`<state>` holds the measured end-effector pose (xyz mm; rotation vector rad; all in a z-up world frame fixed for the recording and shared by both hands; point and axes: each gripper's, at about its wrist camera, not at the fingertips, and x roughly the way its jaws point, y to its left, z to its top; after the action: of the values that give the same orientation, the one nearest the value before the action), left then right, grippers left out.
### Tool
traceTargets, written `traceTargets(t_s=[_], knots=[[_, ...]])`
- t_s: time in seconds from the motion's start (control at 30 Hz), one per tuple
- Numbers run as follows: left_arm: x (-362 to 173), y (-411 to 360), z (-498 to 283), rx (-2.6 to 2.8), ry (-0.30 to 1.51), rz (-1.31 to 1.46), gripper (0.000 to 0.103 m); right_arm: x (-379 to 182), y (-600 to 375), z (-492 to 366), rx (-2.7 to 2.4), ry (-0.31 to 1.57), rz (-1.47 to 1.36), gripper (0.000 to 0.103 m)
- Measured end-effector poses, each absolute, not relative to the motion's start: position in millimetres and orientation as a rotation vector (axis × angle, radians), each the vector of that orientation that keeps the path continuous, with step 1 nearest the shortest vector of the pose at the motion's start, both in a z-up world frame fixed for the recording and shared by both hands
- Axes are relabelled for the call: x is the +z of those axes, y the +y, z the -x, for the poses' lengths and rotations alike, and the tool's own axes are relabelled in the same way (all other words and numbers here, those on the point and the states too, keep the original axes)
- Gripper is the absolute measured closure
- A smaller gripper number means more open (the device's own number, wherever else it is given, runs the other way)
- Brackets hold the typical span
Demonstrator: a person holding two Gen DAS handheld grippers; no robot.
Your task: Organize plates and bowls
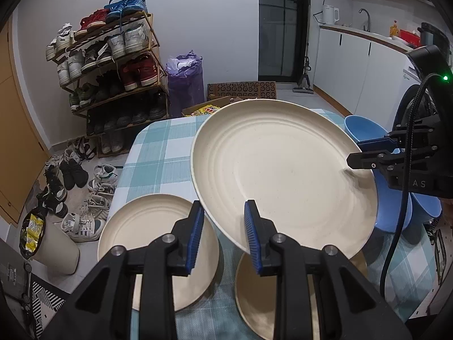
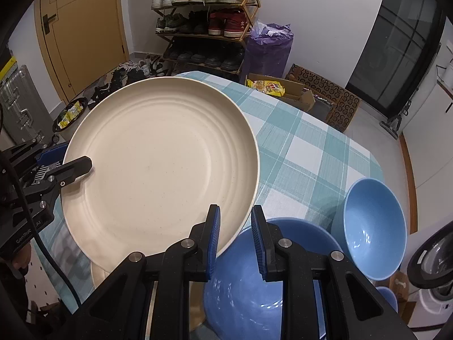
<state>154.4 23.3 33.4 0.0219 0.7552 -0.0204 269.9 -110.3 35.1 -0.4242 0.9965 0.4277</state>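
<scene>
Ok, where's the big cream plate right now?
The big cream plate is lifted and tilted above the checked tablecloth, gripped at opposite rims by the left gripper and right gripper, above two smaller plates and beside the blue bowls.

checked table (image 1: 158, 153): 2 cream plates (image 1: 147, 235), 2 blue bowls (image 2: 373, 226).

Shoe rack (image 1: 113, 65) against white wall (image 1: 198, 14)

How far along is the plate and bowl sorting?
Done: nothing stacked yet. In hand: large plate held up, left gripper and right gripper shut on opposite rims. Left: two other plates lie apart below it; two blue bowls not nested.
</scene>
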Motion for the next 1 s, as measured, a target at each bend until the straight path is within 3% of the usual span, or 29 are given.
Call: traceTargets(t_s=[1.0], knots=[[13.9,28.7,-113.5,-0.005,0.763,-0.006,0.076,17.6,-107.2,-211.9,0.469,0.972,0.416,0.080]])
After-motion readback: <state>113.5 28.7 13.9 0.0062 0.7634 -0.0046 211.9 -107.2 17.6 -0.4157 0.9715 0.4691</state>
